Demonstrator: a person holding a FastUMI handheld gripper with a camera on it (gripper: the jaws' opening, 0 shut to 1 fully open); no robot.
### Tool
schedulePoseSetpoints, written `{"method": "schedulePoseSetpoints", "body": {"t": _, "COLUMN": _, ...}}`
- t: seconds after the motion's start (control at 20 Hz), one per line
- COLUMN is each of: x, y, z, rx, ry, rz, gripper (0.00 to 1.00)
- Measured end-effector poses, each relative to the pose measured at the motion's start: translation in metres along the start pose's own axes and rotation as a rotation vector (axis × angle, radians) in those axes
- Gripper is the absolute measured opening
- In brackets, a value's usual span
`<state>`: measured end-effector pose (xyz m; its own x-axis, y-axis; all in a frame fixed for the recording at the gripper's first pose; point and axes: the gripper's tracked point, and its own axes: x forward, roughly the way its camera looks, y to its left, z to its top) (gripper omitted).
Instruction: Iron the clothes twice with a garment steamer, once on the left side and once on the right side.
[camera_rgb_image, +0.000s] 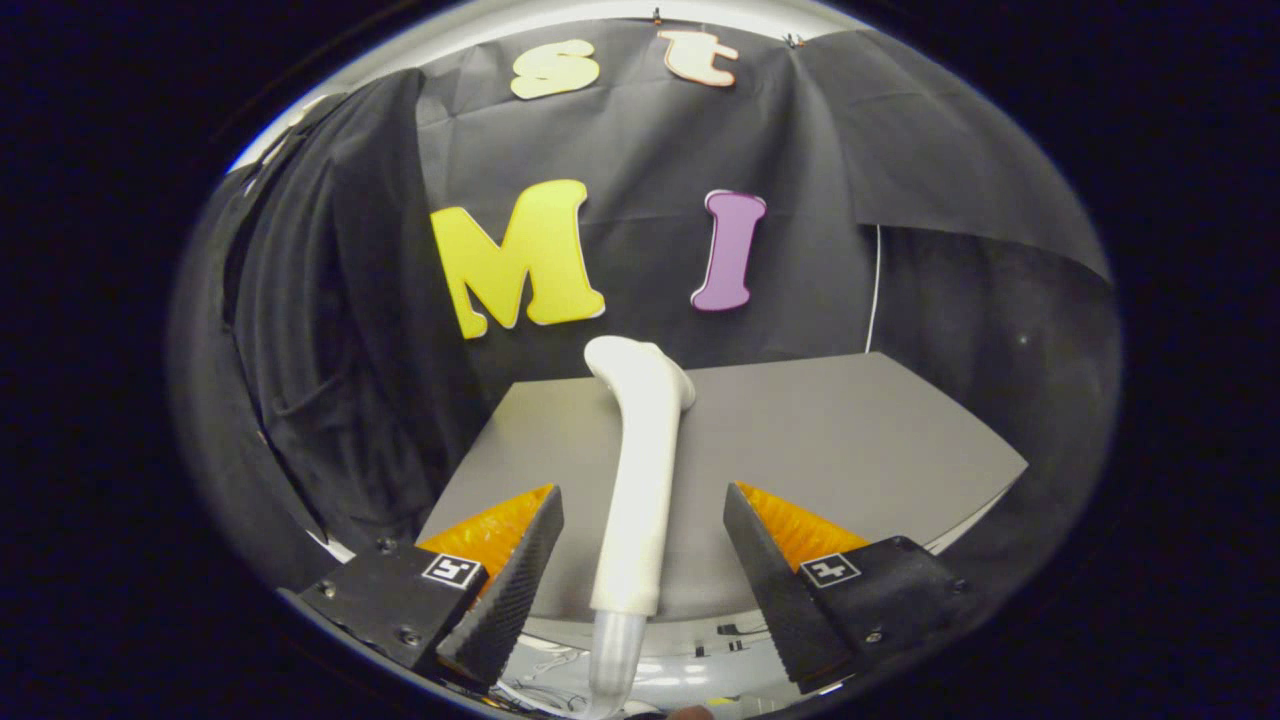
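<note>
A white garment steamer (640, 470) lies on the grey table (850, 440), its handle running between my fingers and its head pointing away toward the wall. My gripper (643, 505) is open, with a finger on each side of the handle and a gap left on both sides. A dark garment (330, 330) hangs to the left of the table, against the black cloth wall.
The table's right corner (1015, 465) ends near black cloth. A thin white cord (874, 290) runs down the wall behind the table. The steamer's pale hose end (615, 655) reaches past the table's near edge.
</note>
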<state>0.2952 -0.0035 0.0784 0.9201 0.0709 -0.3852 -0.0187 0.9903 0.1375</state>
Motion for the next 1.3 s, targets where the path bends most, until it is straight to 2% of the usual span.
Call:
{"method": "schedulePoseSetpoints", "body": {"t": 0.1, "x": 0.019, "y": -0.001, "z": -0.003, "rx": 0.003, "ry": 0.046, "rz": -0.006, "gripper": 1.00}}
{"method": "schedulePoseSetpoints", "body": {"t": 0.3, "x": 0.036, "y": 0.000, "z": -0.016, "rx": -0.001, "ry": 0.116, "rz": -0.014, "gripper": 0.86}}
{"method": "schedulePoseSetpoints", "body": {"t": 0.45, "x": 0.041, "y": -0.005, "z": -0.017, "rx": -0.028, "ry": 0.122, "rz": -0.064, "gripper": 0.81}}
{"method": "schedulePoseSetpoints", "body": {"t": 0.5, "x": 0.041, "y": -0.006, "z": -0.017, "rx": -0.024, "ry": 0.120, "rz": -0.091, "gripper": 0.68}}
{"method": "schedulePoseSetpoints", "body": {"t": 0.6, "x": 0.039, "y": -0.003, "z": -0.019, "rx": -0.012, "ry": 0.124, "rz": -0.122, "gripper": 0.65}}
{"method": "schedulePoseSetpoints", "body": {"t": 0.75, "x": 0.039, "y": 0.004, "z": -0.018, "rx": 0.006, "ry": 0.109, "rz": -0.150, "gripper": 0.42}}
{"method": "schedulePoseSetpoints", "body": {"t": 0.8, "x": 0.036, "y": 0.004, "z": -0.017, "rx": 0.014, "ry": 0.100, "rz": -0.151, "gripper": 0.39}}
{"method": "schedulePoseSetpoints", "body": {"t": 1.0, "x": 0.022, "y": 0.027, "z": -0.017, "rx": 0.079, "ry": 0.064, "rz": -0.081, "gripper": 0.35}}
{"method": "schedulePoseSetpoints", "body": {"t": 1.3, "x": -0.047, "y": 0.075, "z": 0.045, "rx": 0.067, "ry": -0.193, "rz": 0.014, "gripper": 0.34}}
